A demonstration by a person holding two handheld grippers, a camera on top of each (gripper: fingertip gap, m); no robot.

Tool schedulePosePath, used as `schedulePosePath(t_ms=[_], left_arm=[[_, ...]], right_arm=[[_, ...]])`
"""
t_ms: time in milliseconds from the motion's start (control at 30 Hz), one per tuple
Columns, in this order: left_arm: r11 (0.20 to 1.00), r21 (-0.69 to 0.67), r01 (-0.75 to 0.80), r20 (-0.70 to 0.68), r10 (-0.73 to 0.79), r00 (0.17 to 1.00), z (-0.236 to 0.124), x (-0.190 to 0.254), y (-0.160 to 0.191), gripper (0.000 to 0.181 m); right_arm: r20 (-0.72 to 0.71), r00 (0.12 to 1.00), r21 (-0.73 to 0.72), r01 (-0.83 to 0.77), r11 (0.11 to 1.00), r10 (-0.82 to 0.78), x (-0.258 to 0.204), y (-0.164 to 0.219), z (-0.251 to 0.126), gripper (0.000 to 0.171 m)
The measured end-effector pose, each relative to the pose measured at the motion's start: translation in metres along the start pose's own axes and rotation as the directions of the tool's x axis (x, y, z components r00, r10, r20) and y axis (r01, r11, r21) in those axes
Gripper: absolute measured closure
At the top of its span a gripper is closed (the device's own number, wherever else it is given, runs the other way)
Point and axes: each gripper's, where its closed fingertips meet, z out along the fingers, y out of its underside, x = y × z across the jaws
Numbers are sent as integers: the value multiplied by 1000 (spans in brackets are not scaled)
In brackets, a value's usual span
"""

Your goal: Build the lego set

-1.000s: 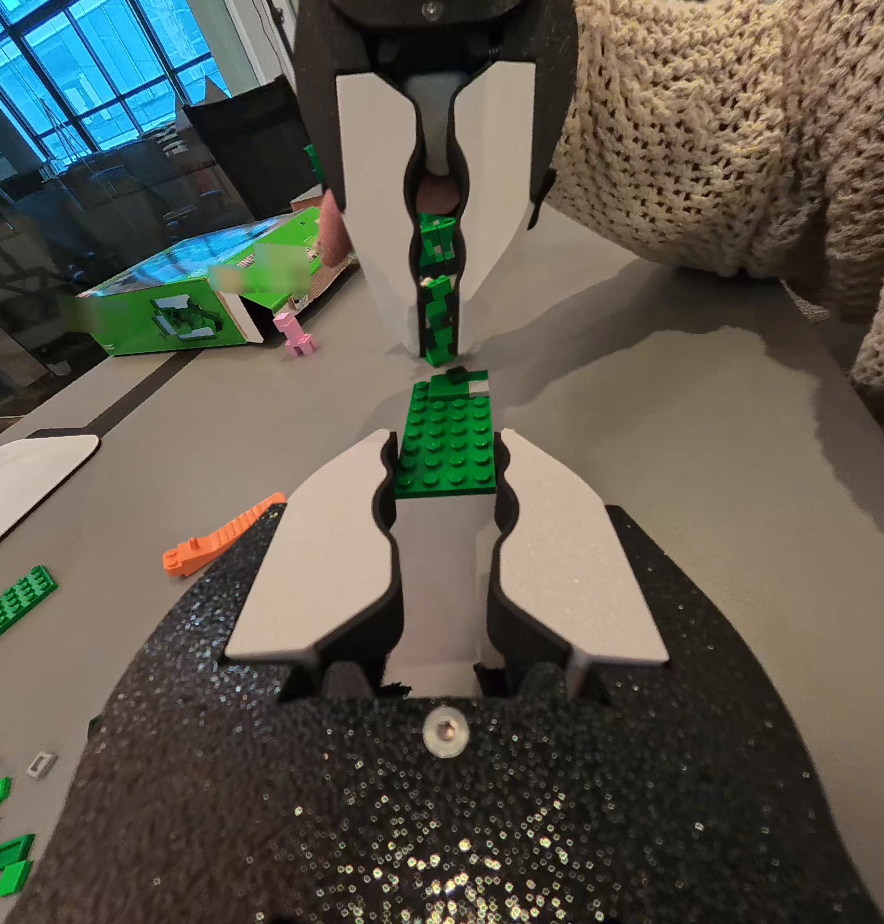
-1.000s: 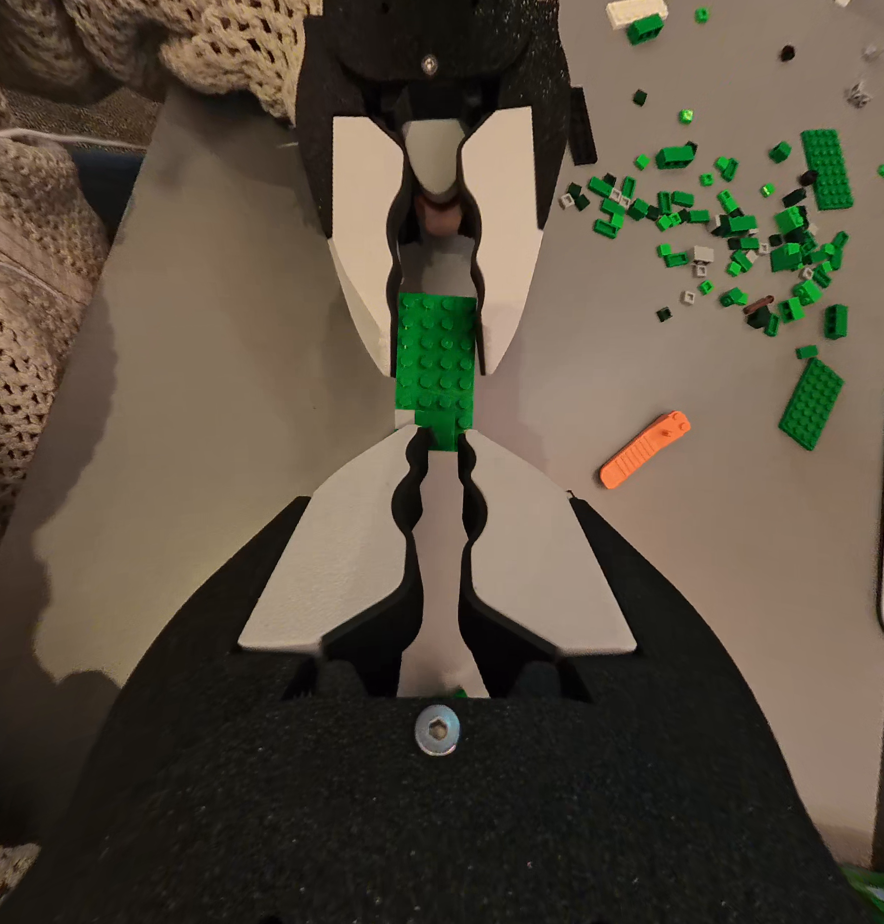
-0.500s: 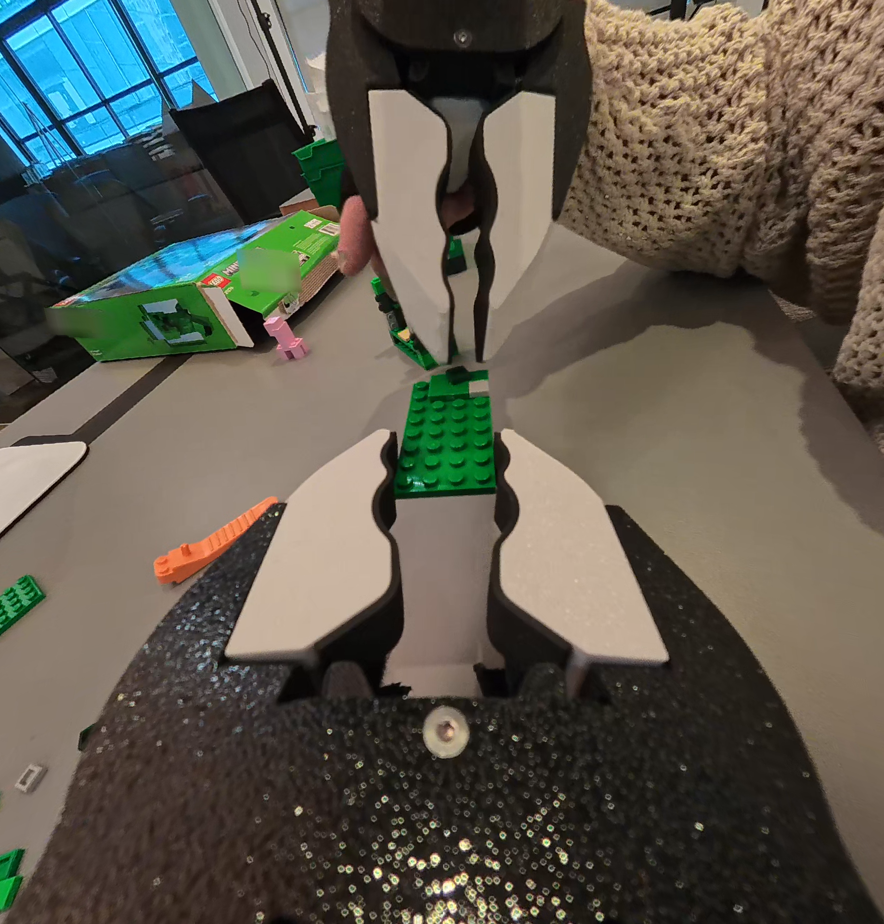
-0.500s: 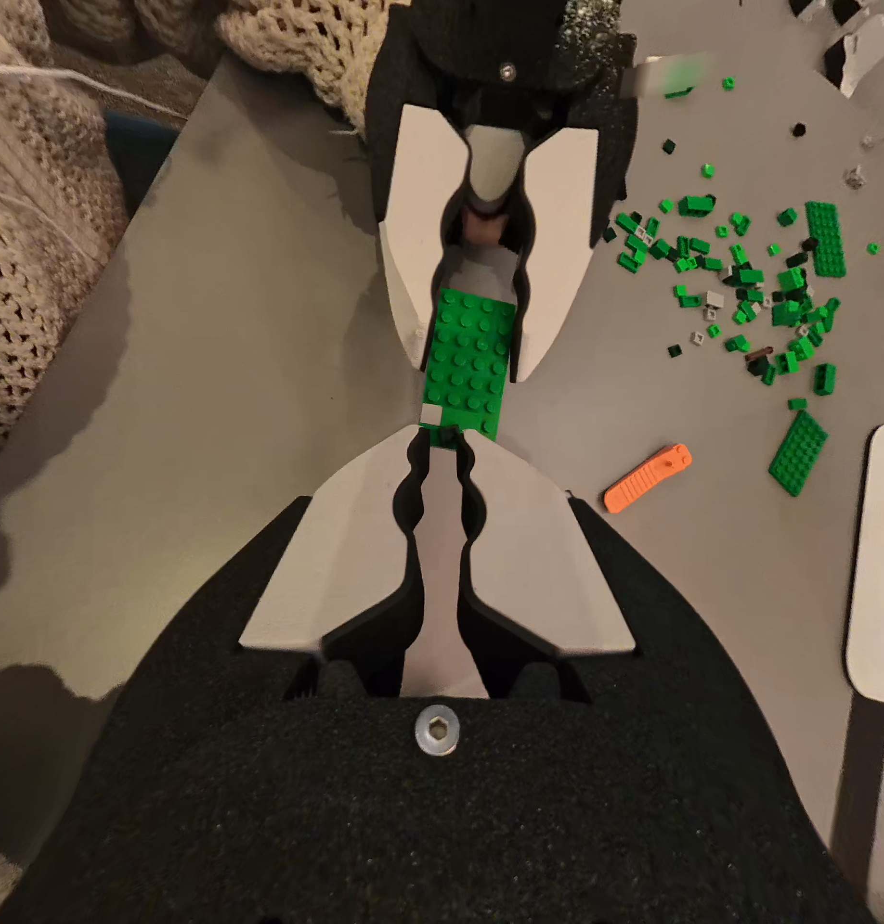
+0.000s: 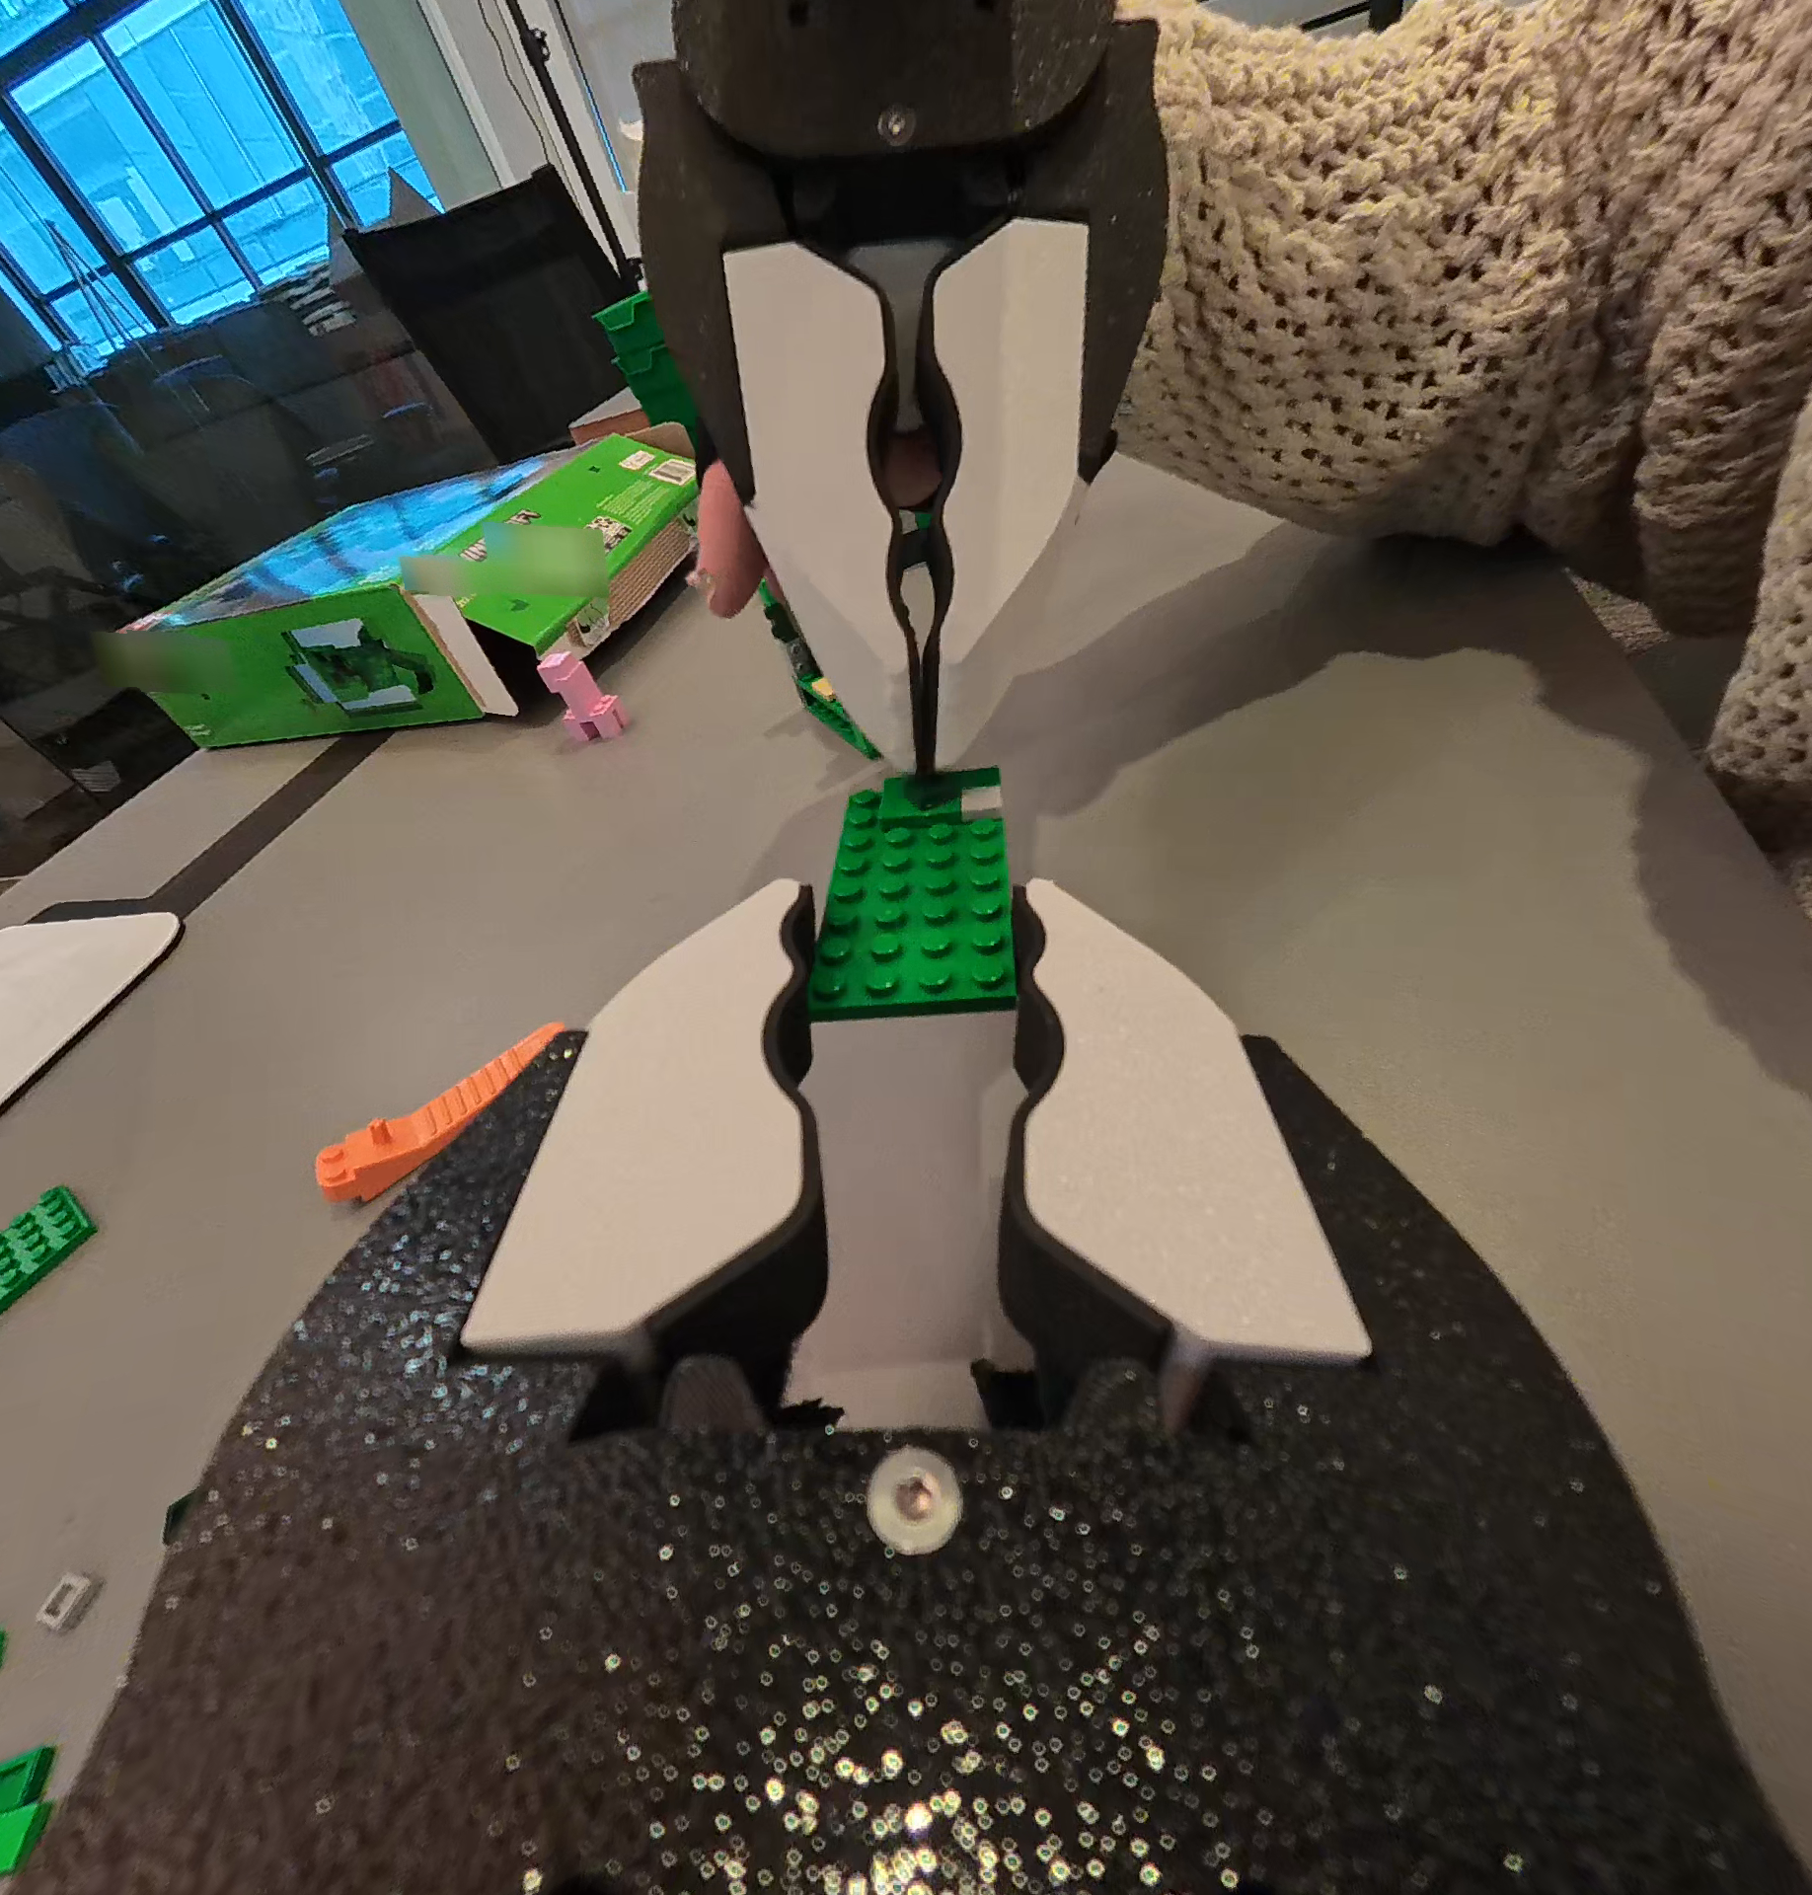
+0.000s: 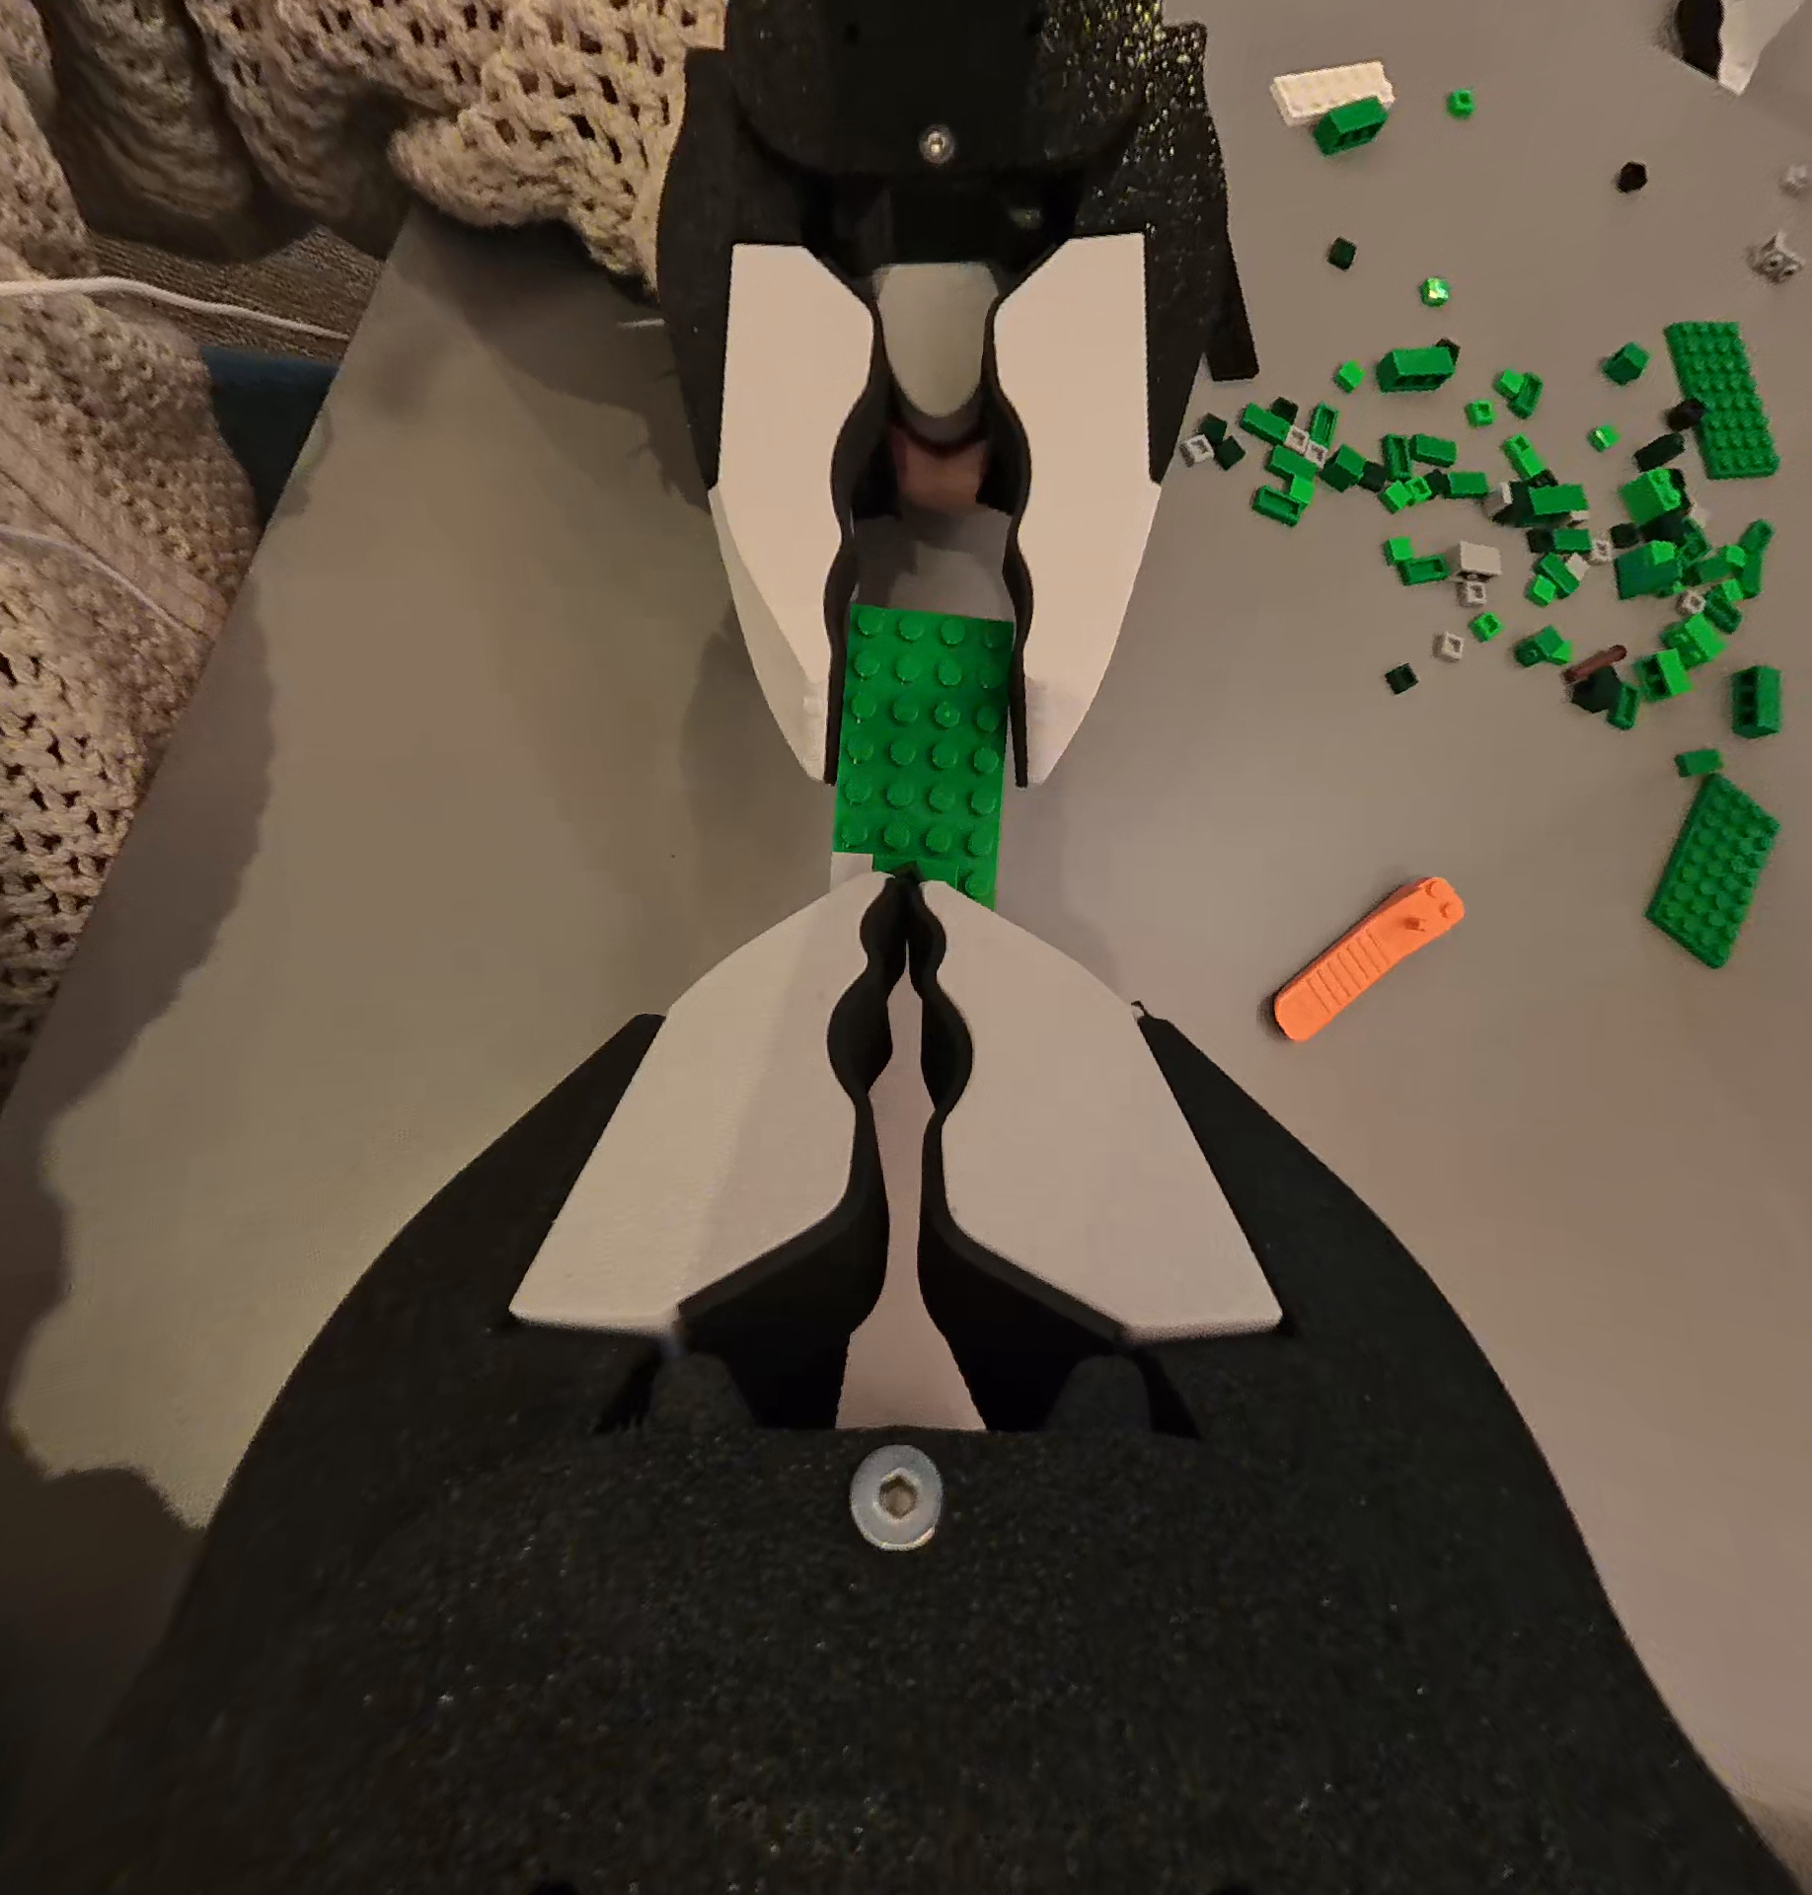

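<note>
The left gripper (image 5: 912, 928) has its fingers closed against the two long sides of a green plate (image 5: 917, 923) that lies flat on the grey table (image 5: 1343, 923), gripping the near end of it. At 12 o'clock from it, the right gripper (image 5: 922, 764) comes down tip-first, its two white fingers (image 5: 830, 492) pressed nearly together, only a thin dark slit between them. The tips touch the far end of the plate, where a small dark green piece (image 5: 928, 795) and a pale tile (image 5: 982, 802) sit on the studs. Whether the tips pinch that dark piece or merely press on it, I cannot tell.

In the right wrist view the same meeting shows from the other side: the right gripper (image 6: 902, 887) narrowed almost to nothing at the plate's (image 6: 922, 728) near end, the left gripper (image 6: 922, 708) holding its far end at 12 o'clock.

An orange separator (image 5: 440, 1113) lies at 9 o'clock of the left gripper. The green box (image 5: 369, 636) lies on its side at 11 o'clock, a small pink figure (image 5: 584, 702) beside its open flap. A partly built green model (image 5: 820, 687) shows behind the right gripper's fingers. Loose green bricks (image 6: 1558, 513) are scattered at 2 o'clock in the right wrist view, with two more green plates (image 6: 1712, 867) among them. A knitted cream sleeve (image 5: 1497, 308) reaches behind the right gripper.
</note>
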Motion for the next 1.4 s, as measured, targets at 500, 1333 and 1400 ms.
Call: schedulePosePath(t_ms=[500,1333,1400], left_arm=[[999,34,-1,-5,2,1000,-2,1,-4,146],[998,-20,58,-30,-59,998,2,-1,4,146],[998,-23,59,-36,-60,998,3,0,4,146]], right_arm=[[-31,982,157,-180,971,187,6,-6,-8,158],[-170,326,-514,776,366,-930,17,-13,-7,164],[-86,151,-562,808,173,-985,16,-13,-6,164]])
